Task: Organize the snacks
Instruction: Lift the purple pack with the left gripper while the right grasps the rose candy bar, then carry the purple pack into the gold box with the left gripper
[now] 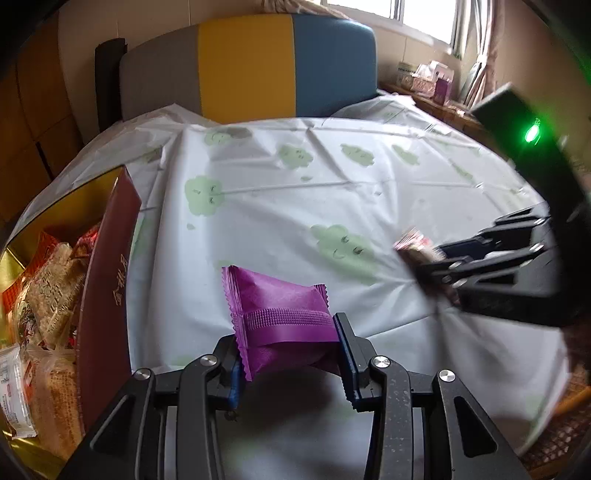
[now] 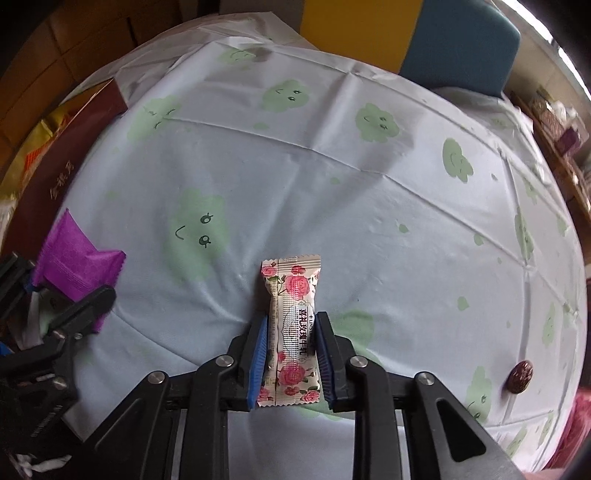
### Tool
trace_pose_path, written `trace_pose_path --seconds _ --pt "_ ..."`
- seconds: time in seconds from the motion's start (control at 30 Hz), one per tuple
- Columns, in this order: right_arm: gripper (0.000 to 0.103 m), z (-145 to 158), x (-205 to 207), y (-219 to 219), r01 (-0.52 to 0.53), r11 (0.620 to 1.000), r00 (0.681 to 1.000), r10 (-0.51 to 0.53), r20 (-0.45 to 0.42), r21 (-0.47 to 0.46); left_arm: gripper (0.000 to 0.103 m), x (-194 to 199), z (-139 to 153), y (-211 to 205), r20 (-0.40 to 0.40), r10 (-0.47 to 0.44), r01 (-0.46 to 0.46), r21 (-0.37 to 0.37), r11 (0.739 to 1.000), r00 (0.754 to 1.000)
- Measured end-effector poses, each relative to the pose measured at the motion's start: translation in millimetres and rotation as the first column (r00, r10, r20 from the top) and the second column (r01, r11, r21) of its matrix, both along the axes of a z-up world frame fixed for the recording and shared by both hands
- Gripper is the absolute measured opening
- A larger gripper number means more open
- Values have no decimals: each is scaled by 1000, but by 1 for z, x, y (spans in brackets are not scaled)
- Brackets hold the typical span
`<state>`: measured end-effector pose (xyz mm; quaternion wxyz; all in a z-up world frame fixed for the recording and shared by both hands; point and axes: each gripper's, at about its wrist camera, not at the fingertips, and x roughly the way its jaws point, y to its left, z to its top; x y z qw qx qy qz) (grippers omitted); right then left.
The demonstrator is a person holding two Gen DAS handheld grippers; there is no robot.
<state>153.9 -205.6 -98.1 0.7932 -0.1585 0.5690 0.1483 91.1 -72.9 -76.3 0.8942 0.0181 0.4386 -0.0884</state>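
Two light, crinkly packets: your left hand-held gripper clamps the purple pouch, your right hand-held gripper the rose-printed candy, above the bench; pinch mid-body, gently.

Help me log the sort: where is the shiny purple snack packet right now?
The shiny purple snack packet is clamped in the left gripper above the cloud-print tablecloth, just right of the dark red gift box of snacks.

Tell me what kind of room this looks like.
Probably a home dining or living room: a table under a cloud-print tablecloth, a colour-block padded chair behind it, and a curtained window. A red box of snacks sits at the table's left.
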Motion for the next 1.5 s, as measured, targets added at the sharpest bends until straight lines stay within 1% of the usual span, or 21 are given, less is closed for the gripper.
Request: trace_pose_path --seconds 0.1,0.23,0.33,0.47,0.83,1.1,1.2,1.33,1.5 --pt "26 -1 -3 5 -32 999 999 33 23 -33 41 -5 13 2 17 -6 7 -23 1000 1000" --pt "26 -3 -3 7 -21 1000 1000 22 18 -23 41 -12 36 12 49 13 -10 -63 998 999" --pt "26 -5 -2 8 -25 999 999 25 22 -27 41 -18 48 20 75 29 -25 -63 998 997" --pt "26 0 -3 8 -26 999 999 27 30 -29 41 -22 59 32 85 61 -55 -70 996 995" --pt "26 -1 -8 12 -37 998 998 39 48 -47 41 -31 69 69 90 131 -123 -91 988 987" --pt "26 0 -12 18 -60 996 996 64 64 -74 41 -36 68 109 71 204 -193 -137 972 976" --pt "26 0 -11 18 -59 996 996 64 63 -73 41 -40 71 137 57 256 -242 -177 954 965" --pt "26 0 -11 17 -56 996 996 60 58 -69 41 -49 79 196 36 381 -361 -248 899 924" --pt "26 0 -9 16 -61 996 996 65 58 -72 41 -71 78 267 -2 554 -533 -280 799 832"
